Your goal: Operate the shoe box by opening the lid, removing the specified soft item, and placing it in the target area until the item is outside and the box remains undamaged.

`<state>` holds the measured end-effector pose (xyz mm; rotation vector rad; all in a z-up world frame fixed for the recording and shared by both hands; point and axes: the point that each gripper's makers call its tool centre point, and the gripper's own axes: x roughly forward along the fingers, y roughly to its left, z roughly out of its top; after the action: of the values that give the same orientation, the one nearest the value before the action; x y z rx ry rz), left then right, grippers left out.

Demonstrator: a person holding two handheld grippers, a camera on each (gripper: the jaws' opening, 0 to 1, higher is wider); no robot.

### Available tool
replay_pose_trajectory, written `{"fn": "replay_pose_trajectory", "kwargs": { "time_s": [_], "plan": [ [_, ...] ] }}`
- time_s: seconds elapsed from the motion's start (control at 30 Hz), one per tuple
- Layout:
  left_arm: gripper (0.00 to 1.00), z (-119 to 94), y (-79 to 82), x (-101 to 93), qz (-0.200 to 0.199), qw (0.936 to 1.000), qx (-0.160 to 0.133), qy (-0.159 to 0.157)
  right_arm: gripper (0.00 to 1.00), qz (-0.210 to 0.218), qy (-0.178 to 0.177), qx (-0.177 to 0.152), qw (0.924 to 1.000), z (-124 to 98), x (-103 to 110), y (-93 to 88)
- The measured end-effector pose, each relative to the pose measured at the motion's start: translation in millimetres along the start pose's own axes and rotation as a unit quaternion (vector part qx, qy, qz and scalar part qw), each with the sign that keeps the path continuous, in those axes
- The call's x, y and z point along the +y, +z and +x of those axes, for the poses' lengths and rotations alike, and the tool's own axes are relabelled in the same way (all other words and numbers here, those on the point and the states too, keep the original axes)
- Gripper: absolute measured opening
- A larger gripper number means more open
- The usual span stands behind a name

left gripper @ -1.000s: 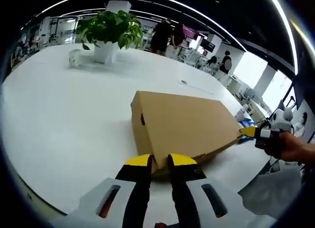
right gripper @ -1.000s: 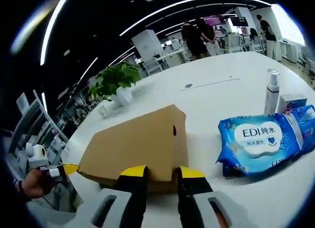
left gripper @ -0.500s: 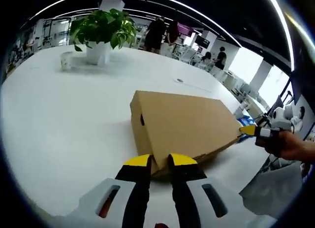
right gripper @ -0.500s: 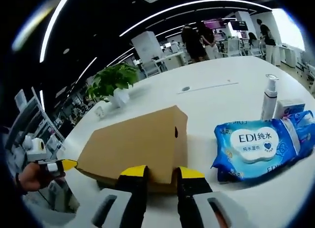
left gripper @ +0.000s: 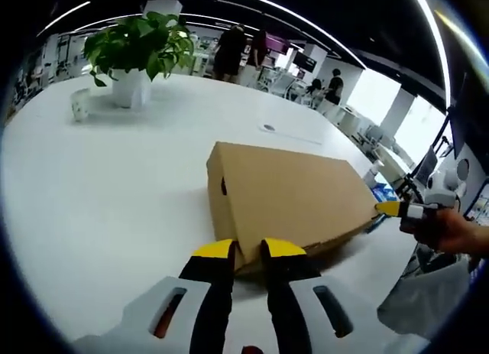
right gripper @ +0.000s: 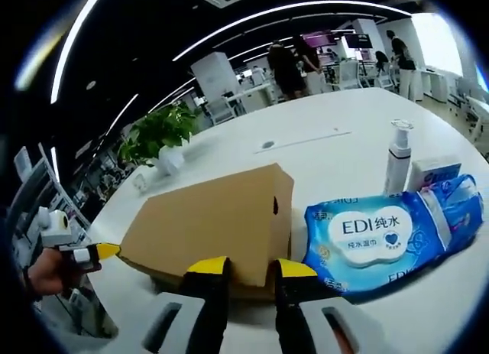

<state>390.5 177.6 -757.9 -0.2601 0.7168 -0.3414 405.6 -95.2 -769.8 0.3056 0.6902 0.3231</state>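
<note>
Nothing has shifted: both claws grip the shoe box point(left gripper: 286, 197); wipes pack point(right gripper: 382, 235) reads "EDI".

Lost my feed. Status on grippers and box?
Left gripper and right gripper each straddle a near corner of the shoe box. Lid down. Wet wipes pack beside box.

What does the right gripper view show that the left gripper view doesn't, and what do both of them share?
The right gripper view adds the blue wet-wipes pack beside the box, readable from the front, a white pump bottle and a small white and blue box behind it. The left gripper view adds a small white cup near the plant. Both share the cardboard shoe box with its lid down, the potted plant, the white table, and each gripper's jaws set on a lower corner of the box.
</note>
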Motion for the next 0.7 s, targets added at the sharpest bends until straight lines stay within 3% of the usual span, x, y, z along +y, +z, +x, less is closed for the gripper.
{"fn": "replay_pose_trajectory", "kwargs": {
  "time_s": [0.4, 0.7],
  "plan": [
    [0.13, 5.2, 1.6, -4.3, 0.001, 1.0, -0.002, -0.003, 0.2, -0.006, 0.001, -0.006, 1.0, -3.1, -2.9, 2.5],
    [0.18, -6.6, -12.8, -9.0, -0.037, 0.9991, -0.019, 0.004, 0.23, -0.003, 0.015, -0.026, 0.9995, -15.8, 1.9, 1.9]
  ]
}}
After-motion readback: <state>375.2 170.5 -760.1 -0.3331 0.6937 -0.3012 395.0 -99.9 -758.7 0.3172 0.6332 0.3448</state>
